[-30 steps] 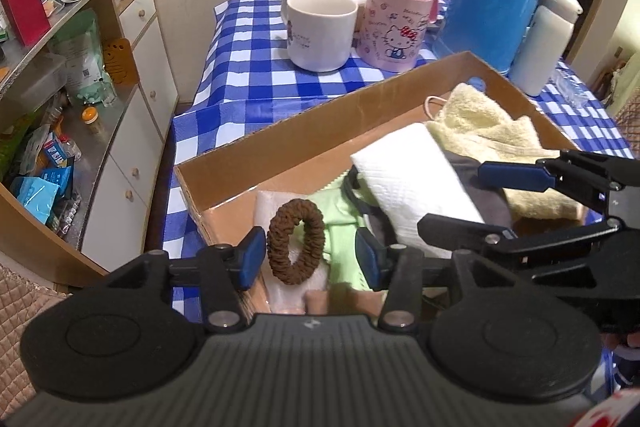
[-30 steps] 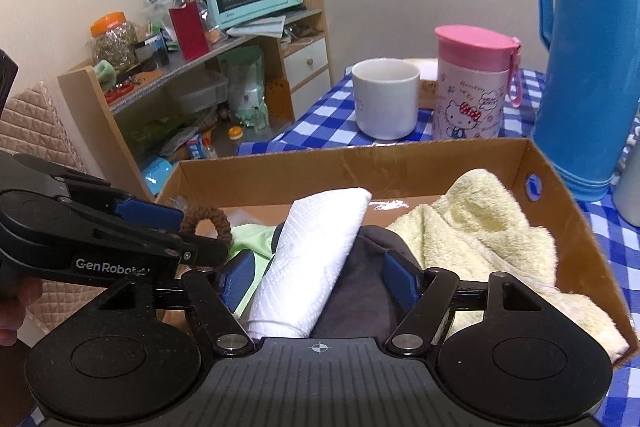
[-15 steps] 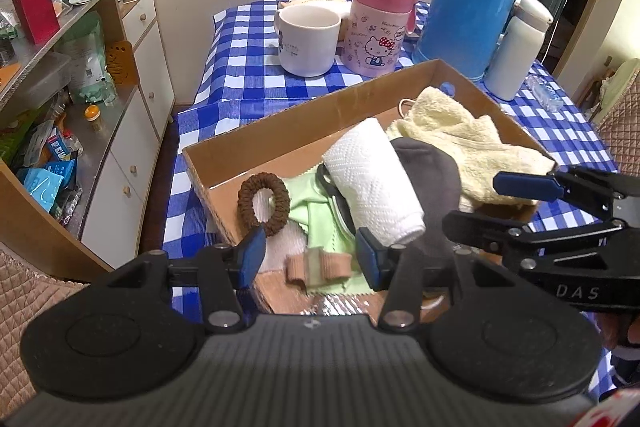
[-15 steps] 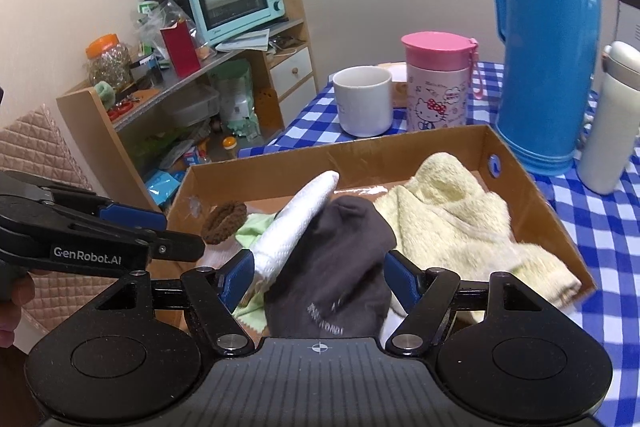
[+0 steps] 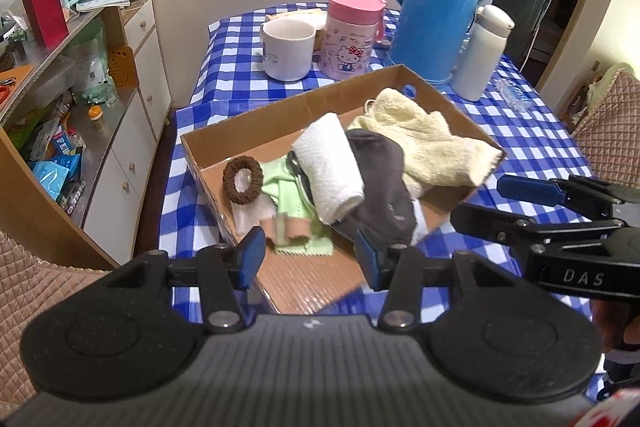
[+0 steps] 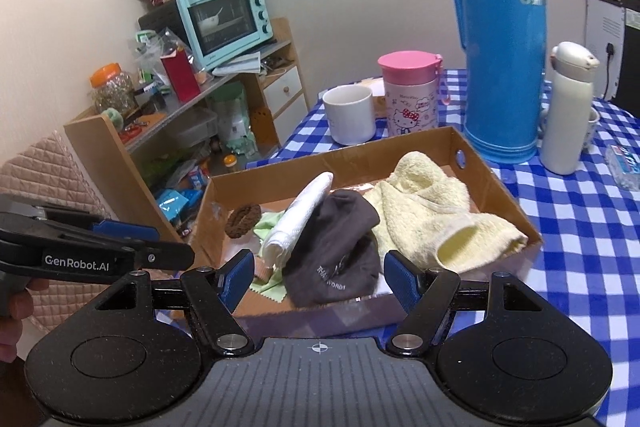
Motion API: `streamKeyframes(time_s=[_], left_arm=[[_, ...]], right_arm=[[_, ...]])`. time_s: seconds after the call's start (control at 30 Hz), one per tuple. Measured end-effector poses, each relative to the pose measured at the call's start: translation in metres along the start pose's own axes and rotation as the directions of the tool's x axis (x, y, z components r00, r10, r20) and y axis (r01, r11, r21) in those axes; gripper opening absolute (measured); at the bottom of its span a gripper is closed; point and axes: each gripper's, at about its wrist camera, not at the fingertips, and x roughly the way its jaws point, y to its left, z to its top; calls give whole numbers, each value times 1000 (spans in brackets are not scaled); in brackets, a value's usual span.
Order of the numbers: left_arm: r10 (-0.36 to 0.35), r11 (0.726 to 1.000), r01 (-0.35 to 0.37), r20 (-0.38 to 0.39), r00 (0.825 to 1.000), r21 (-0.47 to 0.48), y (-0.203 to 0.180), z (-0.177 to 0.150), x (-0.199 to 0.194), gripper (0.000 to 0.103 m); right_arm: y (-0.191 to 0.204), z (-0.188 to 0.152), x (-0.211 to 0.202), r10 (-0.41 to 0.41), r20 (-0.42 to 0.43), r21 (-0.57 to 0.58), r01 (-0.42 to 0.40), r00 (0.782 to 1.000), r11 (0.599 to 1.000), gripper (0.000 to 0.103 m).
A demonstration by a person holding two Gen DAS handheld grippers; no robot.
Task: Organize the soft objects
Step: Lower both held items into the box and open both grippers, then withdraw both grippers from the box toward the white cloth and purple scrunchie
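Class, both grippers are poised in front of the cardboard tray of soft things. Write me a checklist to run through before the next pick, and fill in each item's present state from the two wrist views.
1. Left gripper empty, jaws apart: ok.
2. Right gripper empty, jaws apart: ok.
3. Both grippers clear of the cardboard tray, touching nothing: ok.
4. Brown hair tie lies free, nothing on top of it: ok.
5. White rolled cloth free to lift alone: not ok, it leans on the dark grey beanie.
6. Yellow towel fully inside the tray: cannot tell, its end lies at the rim.

Open left hand-held gripper [image 5: 310, 259] hovers over cardboard box [image 5: 256, 125] of soft items.
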Motion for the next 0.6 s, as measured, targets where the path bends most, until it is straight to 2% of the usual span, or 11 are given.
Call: streamKeyframes(time_s=[0.6], left_arm=[[-44,999,44,-16,999,11,-46,-49,-54,45]], right_arm=[[-2,-35,-89,8,33,106,-12,999,994,72]])
